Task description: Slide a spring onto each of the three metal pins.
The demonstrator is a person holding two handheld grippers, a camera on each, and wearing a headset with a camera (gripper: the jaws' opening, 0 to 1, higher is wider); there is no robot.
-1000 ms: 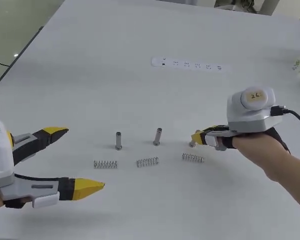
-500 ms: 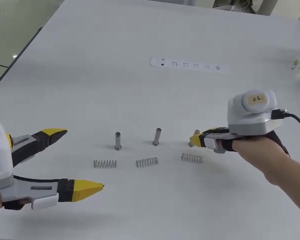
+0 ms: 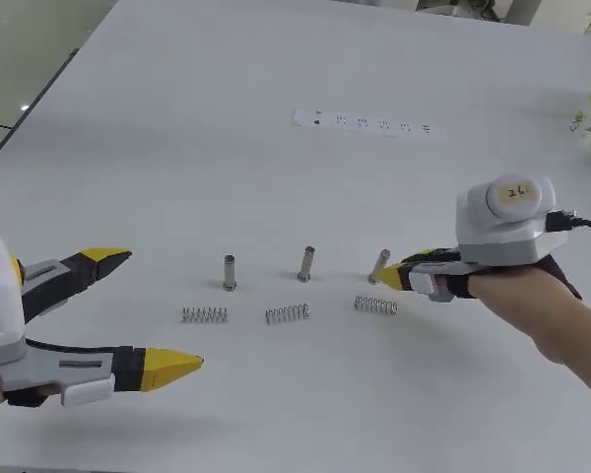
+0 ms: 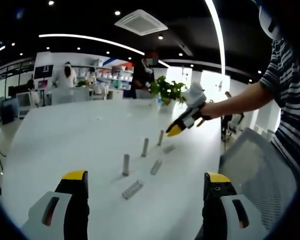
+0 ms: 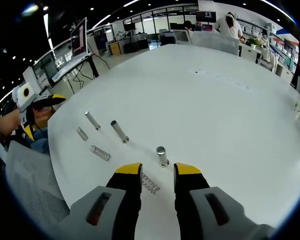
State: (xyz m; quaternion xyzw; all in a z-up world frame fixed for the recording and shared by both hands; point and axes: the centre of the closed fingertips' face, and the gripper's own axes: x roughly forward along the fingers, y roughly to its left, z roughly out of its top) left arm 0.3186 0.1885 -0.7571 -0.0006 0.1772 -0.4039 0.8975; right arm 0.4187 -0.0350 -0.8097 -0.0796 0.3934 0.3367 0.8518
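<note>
**Right tool narrow at the end pin, left tool wide and empty**

The right tool [image 3: 389,277] sits low over the white counter [image 3: 177,148]. Its jaws are drawn narrow, with a small gap between the yellow tips and nothing gripped. Just ahead of those tips the closest pin [image 5: 162,156] stands upright, apart from the tool as far as I can see. The closest spring [image 5: 150,183] lies flat on the counter just below the tips, on the tool's side of that pin. Further out from the right tool, towards the other hand, the middle pin [image 3: 305,264] and the far pin [image 3: 229,272] stand in the same row. Each has a loose spring beside it, the middle spring [image 3: 288,313] and the far spring [image 3: 204,314]. All three springs lie on the counter, off the pins. The left tool [image 3: 164,308] is held well back from the row, its jaws spread wide and empty, with the far spring the nearest thing to it. Beyond the pins, away from both tools, a white power strip [image 3: 364,124] lies on the counter
</note>
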